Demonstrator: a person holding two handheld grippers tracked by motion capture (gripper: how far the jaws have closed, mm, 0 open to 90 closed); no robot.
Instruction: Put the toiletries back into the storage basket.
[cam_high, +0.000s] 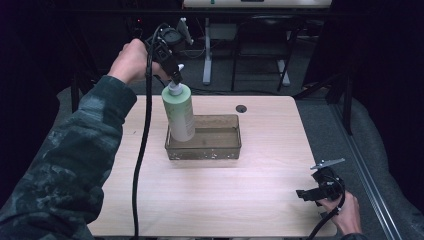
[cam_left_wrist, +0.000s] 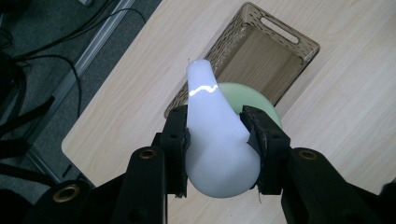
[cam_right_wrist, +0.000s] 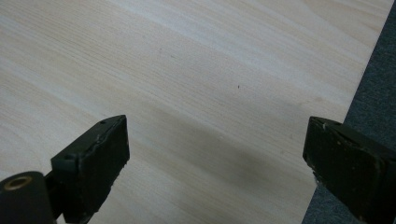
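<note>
High view, bottle: pale green bottle (cam_high: 179, 112) with white pump top stood upright at the left end of a clear brown bin (cam_high: 220, 146); left gripper (cam_high: 176, 76) clamped the pump.
High view, surface: light wood table (cam_high: 250, 200), dark room, grey floor.
Left gripper view: jaws closed on the white pump (cam_left_wrist: 215, 135); slotted bin wall was visible.
Right gripper view: right gripper (cam_right_wrist: 217, 168) jaws wide apart, holding nothing, above the table's edge.
</note>
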